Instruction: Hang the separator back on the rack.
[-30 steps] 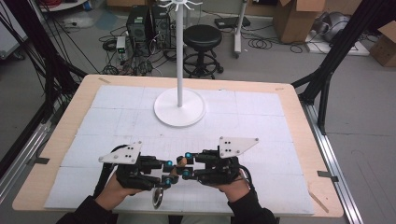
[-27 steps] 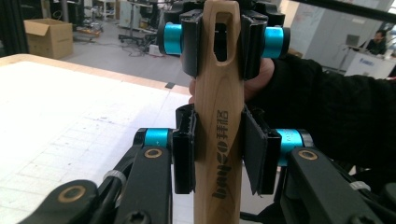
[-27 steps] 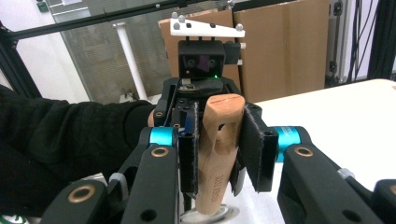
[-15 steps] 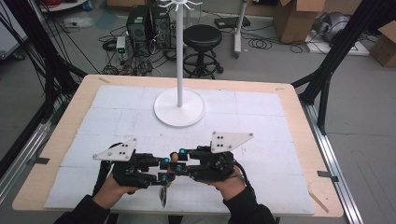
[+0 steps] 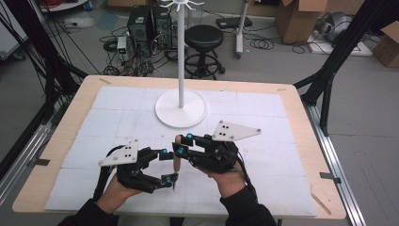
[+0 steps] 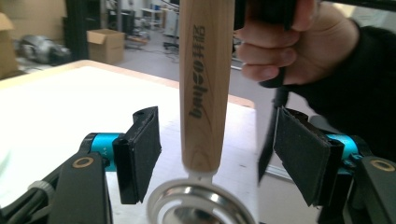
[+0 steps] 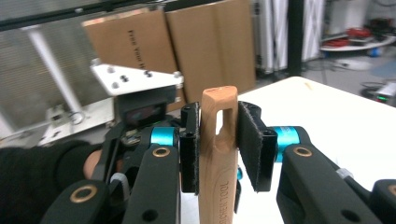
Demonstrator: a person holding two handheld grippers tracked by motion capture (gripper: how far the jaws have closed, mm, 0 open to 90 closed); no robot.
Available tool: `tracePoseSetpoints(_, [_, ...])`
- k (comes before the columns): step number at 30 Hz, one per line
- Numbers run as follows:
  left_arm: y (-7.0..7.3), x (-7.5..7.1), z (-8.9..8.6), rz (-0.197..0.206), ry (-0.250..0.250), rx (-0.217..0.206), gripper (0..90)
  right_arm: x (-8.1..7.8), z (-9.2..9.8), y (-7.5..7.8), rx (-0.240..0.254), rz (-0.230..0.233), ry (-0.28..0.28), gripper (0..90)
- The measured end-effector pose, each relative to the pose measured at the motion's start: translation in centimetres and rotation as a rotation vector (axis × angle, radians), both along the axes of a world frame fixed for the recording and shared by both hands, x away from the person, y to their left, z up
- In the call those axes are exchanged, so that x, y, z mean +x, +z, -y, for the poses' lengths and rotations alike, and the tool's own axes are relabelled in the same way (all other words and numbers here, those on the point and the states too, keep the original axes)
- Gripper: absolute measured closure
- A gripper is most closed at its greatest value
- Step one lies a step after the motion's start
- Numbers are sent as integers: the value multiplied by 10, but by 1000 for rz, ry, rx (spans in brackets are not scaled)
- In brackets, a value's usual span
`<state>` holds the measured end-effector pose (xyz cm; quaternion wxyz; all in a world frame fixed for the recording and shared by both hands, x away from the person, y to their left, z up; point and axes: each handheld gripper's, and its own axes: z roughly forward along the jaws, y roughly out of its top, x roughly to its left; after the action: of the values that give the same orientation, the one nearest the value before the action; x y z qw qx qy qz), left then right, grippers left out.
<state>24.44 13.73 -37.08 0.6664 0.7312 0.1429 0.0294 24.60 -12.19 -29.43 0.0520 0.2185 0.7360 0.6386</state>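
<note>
Tool handover, near edge of table.
My right gripper (image 5: 181, 144) now clamps the tool (image 5: 177, 157), lifted upright; left gripper (image 5: 170, 166) stands open around it.

I see pale, smooth wood with fine grain and dark printed lettering on the tool handle (image 6: 207, 84), centre of the left gripper view. Below it sits a shiny polished metal ring (image 6: 198, 205) in a white glossy collar. My right gripper (image 7: 218, 144) has matt black pads (image 7: 249, 142) with a rough, felt-like face, gloss black plastic arms and blue anodised metal pins. The table (image 5: 301, 113) has a light wood edge under matt white sheet. The stand (image 5: 181, 110) looks smooth, satin white.
</note>
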Motion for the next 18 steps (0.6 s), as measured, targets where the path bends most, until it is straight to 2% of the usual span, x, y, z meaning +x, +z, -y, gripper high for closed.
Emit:
tracePoseSetpoints(3, [2, -1, -1, 14, 24, 4, 330, -2, -4, 3, -7, -1, -50, 701])
tracePoseSetpoints(8, [1, 0, -1, 10, 45, 14, 353, -9, -12, 3, -22, 1, -78, 701])
tracePoseSetpoints(14, [3, -3, -2, 28, 65, 49, 520, -14, -18, 0, -18, -28, -100, 701])
tracePoseSetpoints(18, [3, -3, -2, 37, 66, 75, 632, -14, -20, -3, -29, -30, -109, 701])
